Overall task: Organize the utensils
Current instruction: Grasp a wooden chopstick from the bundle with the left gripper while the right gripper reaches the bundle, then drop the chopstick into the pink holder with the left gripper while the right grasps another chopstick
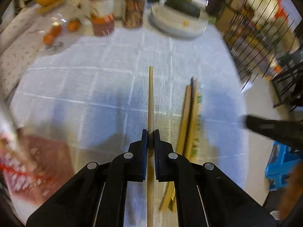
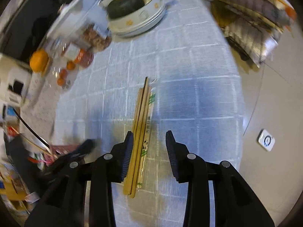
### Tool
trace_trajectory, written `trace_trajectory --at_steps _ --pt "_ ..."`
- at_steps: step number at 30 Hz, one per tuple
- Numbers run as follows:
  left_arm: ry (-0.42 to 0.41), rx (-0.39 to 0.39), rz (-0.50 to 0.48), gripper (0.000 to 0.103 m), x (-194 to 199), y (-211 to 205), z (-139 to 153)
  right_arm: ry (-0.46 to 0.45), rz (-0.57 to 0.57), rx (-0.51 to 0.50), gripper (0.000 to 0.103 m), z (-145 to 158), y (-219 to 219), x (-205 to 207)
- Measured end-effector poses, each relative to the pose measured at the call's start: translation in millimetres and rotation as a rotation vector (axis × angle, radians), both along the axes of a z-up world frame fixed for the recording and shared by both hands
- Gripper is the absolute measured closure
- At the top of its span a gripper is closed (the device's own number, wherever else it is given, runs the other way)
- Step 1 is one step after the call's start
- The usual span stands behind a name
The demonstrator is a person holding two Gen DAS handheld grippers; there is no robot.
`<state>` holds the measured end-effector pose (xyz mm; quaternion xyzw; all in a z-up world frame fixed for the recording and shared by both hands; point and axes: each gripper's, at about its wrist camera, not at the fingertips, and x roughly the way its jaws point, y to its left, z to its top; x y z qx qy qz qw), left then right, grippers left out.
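My left gripper [image 1: 151, 134] is shut on a single light wooden chopstick [image 1: 151, 98], which points forward above the blue checked tablecloth. A bundle of chopsticks [image 1: 190, 121], several wooden and one dark, lies on the cloth just to its right, partly on a printed paper sleeve. In the right wrist view the same bundle [image 2: 141, 132] lies under my right gripper [image 2: 149, 138], which is open, with its left finger next to the bundle. The right gripper shows as a dark blurred shape [image 1: 272, 130] at the right edge of the left wrist view.
A red patterned basket [image 1: 32, 162] sits at the lower left. Jars [image 1: 102, 15], oranges [image 1: 55, 30] and stacked plates with a dark squash [image 1: 178, 19] line the far side. The table edge [image 1: 248, 113] runs on the right, with a wire rack [image 1: 265, 32] beyond.
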<state>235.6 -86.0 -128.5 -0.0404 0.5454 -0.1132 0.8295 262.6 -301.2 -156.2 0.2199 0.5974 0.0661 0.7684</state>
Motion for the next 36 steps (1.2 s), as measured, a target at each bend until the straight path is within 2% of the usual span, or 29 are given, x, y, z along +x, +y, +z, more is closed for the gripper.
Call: trace_trajectory --at_steps 4,9,14,19,24,26,36 --pt "-0.115 -0.046 0.017 0.098 -26 20 56 0.031 0.088 0.015 0.079 -17 29 6" --pt "-0.181 -0.083 0.025 0.098 -67 42 91 0.033 0.126 0.001 0.087 -28 50 12" --pt "-0.151 -0.171 0.065 0.098 -77 62 85 0.070 0.098 -0.077 0.089 -46 54 19" --pt "-0.143 -0.188 0.037 0.098 -82 62 83 0.070 0.096 -0.105 0.089 -56 59 25" --pt "-0.167 -0.179 0.031 0.098 -87 68 88 0.064 0.129 -0.170 0.095 -53 66 25" --pt "-0.167 -0.189 0.037 0.098 -86 70 89 0.074 0.123 -0.148 0.096 -52 65 24" --pt "-0.192 -0.186 0.028 0.098 -87 67 90 -0.009 0.138 -0.113 0.096 -17 61 13"
